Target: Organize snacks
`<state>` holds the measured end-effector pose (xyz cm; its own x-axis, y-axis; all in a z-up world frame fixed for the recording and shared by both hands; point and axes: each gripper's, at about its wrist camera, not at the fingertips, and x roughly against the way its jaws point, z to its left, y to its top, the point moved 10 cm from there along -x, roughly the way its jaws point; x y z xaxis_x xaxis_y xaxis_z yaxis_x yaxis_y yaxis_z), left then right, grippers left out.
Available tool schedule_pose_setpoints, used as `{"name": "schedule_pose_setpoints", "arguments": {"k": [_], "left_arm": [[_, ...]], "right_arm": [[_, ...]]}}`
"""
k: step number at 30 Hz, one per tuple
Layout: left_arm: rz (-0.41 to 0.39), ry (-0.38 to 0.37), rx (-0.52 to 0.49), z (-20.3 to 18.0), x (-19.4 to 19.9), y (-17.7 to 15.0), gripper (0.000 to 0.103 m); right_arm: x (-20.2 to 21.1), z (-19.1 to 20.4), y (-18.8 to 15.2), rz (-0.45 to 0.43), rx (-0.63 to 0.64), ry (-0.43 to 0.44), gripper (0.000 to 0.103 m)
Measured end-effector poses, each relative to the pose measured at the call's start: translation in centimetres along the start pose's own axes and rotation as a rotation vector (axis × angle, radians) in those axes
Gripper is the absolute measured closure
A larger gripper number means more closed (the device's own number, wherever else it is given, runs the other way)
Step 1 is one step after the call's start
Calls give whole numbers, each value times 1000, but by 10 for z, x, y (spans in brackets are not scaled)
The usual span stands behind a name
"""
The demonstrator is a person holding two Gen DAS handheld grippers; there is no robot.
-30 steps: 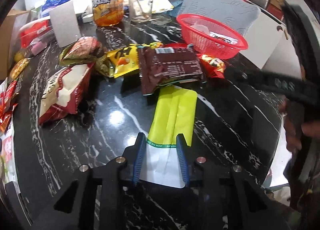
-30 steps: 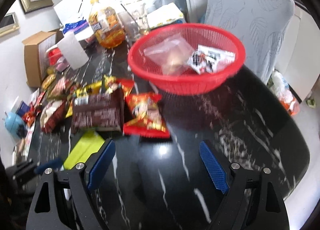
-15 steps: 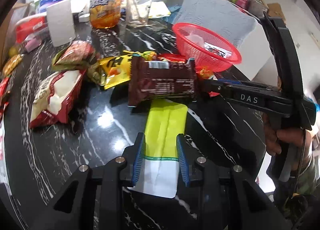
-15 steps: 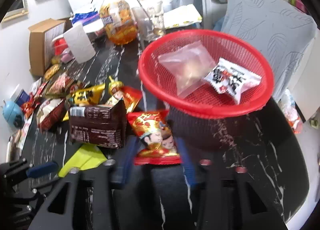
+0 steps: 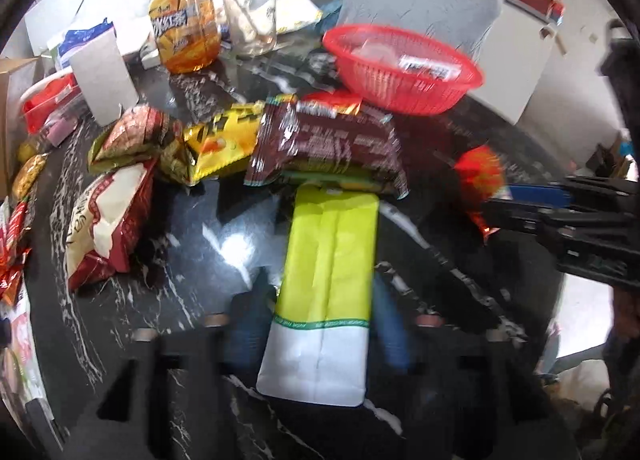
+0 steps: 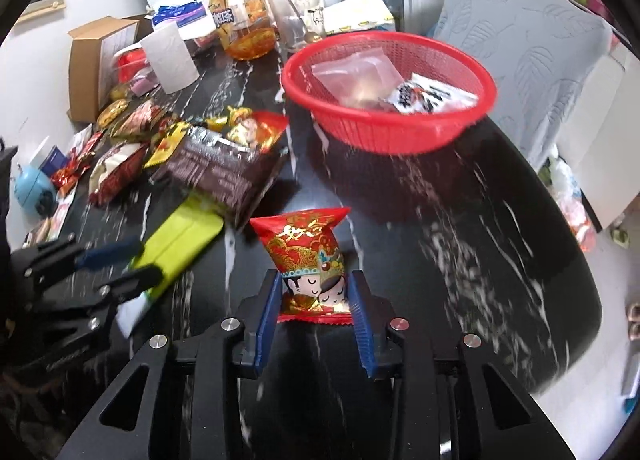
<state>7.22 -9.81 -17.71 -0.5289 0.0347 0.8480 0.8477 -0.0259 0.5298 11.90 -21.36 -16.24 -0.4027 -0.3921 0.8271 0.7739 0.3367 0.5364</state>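
Observation:
My right gripper (image 6: 314, 310) is shut on a red snack packet with cartoon faces (image 6: 306, 250) and holds it above the black marble table, short of the red basket (image 6: 384, 131). The basket holds a clear bag and a white packet. My left gripper (image 5: 320, 328) is shut on a yellow-green and white pouch (image 5: 328, 272) that lies on the table; its fingers are blurred. A brown packet (image 5: 328, 147) lies over the pouch's far end. The red packet also shows in the left wrist view (image 5: 478, 175), at the right.
More snack bags lie left of the brown packet: a yellow one (image 5: 220, 143) and a red-and-white one (image 5: 108, 219). A drink bottle (image 5: 184, 31), a glass, a paper roll (image 6: 170, 59) and a cardboard box (image 6: 92, 59) stand at the back. A chair (image 6: 524, 39) is behind the basket.
My right gripper has shut on the red cartoon packet and lifted it off the table toward itself. My left gripper still holds the yellow-green pouch and has shifted slightly.

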Motion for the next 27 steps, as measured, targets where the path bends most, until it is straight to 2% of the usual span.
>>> {"name": "schedule_pose_setpoints", "arguments": {"k": [1,2,8,10,12,13,15,16,27], "left_arm": [[18,-2,17,2,-5,-2,28],[4,-4,28,3,-5,-2,27],[-9,-11,-3,-3,-7,2,27],[-16,-10,-1,-3,-7,2,27],[-14,-1,14,0,-7,1,27],[-12,4,22,2,-7,2,28],[-25,9,27,3,-5,3,43],[-27,7,24,3,-4,4,54],[-15,2,64,9,-1,1,58]], "right_arm": [[2,0,-3,2,-5,3,69],[3,1,-7,4,-6,7,69],[6,2,-15,-2,-10,-1,67],[5,5,-16,0,2,-6,59],[0,5,-16,13,-6,7,40],[-1,5,-16,13,-13,13,38],[-4,2,-12,-5,-38,22,29],[-4,1,-10,-8,-44,18,29],[-6,-6,0,-15,-115,74,28]]}}
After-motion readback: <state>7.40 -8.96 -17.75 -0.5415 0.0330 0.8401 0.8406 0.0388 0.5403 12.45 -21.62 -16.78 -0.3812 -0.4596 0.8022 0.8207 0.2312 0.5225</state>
